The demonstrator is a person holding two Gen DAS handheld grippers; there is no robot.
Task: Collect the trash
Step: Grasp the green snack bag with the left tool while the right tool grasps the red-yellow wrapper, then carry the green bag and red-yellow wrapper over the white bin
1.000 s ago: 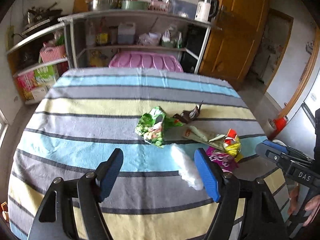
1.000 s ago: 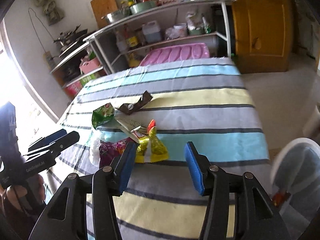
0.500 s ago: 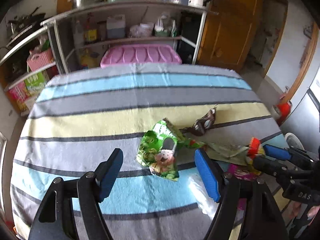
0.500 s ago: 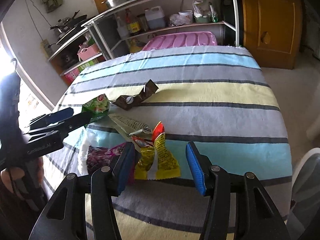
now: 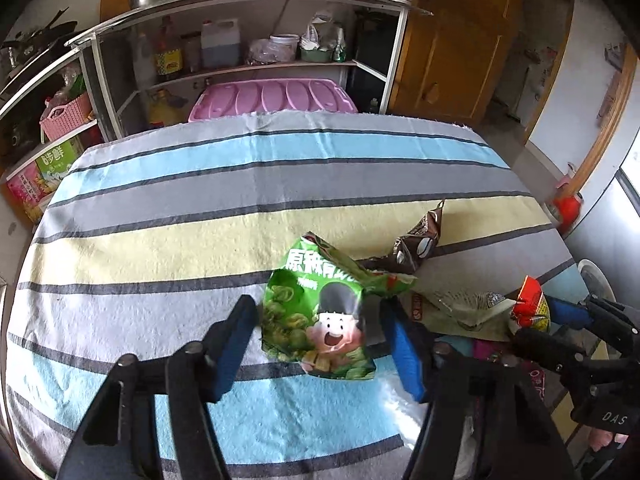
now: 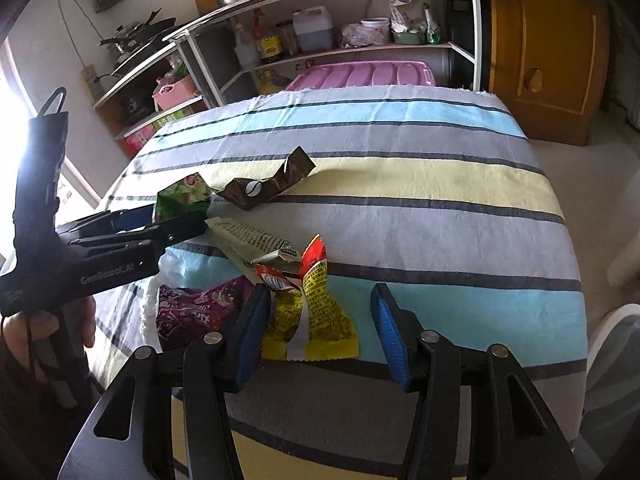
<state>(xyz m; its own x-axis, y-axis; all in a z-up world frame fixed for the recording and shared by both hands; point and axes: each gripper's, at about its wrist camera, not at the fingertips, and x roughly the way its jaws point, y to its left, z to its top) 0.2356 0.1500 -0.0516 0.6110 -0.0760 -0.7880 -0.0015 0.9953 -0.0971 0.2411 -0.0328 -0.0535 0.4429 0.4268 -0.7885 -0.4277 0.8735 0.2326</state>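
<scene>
Crumpled wrappers lie together on the striped tablecloth. A green snack bag sits flat between the fingers of my left gripper, whose jaws are closing; slim gaps still show at both pads. A yellow and red wrapper lies between the fingers of my right gripper, also closing, with a clear gap at the right pad. A brown coffee wrapper, a pale green wrapper and a purple wrapper lie close by. The right wrist view shows the left gripper side-on at the green bag.
White crumpled plastic lies under my left gripper's right finger. Behind the table stand a metal shelf rack full of bottles and a pink plastic lid. A wooden door is at the back right. A white round object stands off the table's right edge.
My left gripper has shifted from the white plastic to straddle the green bag, and its jaws have narrowed. My right gripper has come down over the yellow and red wrapper and narrowed too.
</scene>
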